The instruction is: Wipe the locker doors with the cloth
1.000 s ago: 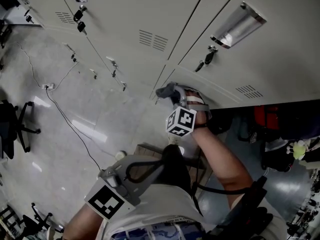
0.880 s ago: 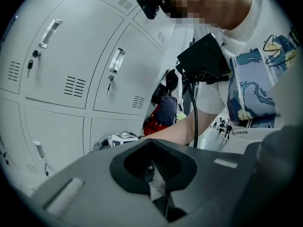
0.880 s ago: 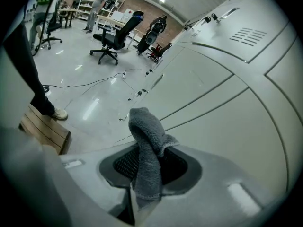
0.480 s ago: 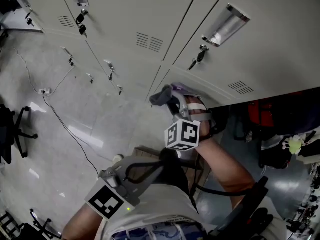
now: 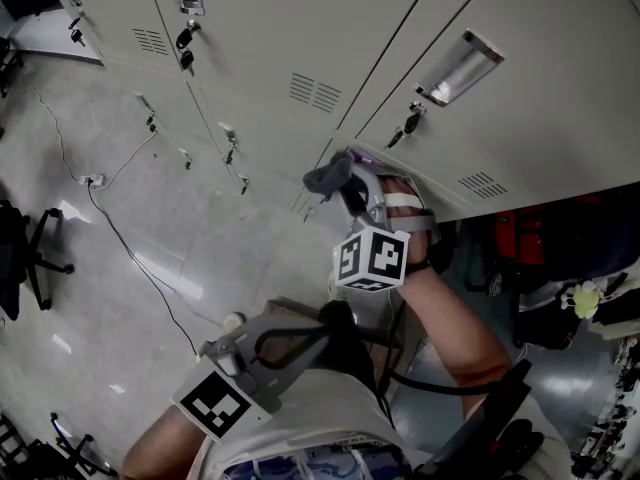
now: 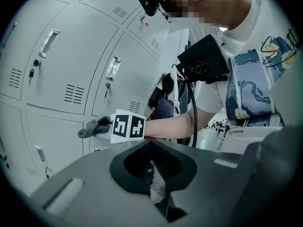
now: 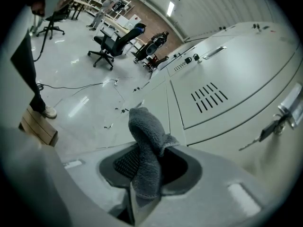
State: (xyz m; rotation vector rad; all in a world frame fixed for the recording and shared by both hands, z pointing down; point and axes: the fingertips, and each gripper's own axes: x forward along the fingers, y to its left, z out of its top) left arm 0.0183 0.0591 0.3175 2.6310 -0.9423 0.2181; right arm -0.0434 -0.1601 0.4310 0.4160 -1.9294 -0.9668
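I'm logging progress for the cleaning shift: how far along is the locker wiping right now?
Done: nothing provable; the doors show no streaks, so wiped ones can't be told apart. In hand: the right tool is shut on the grey cloth, close to the lower corner of a locker door. The left tool is shut, held low by the body. Left: unclear, probably the neighbouring doors.

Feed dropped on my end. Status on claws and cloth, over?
Right claw shut on cloth, up by the locker door, contact unclear. Left claw shut, empty, low. Key hangs in the lock nearby.
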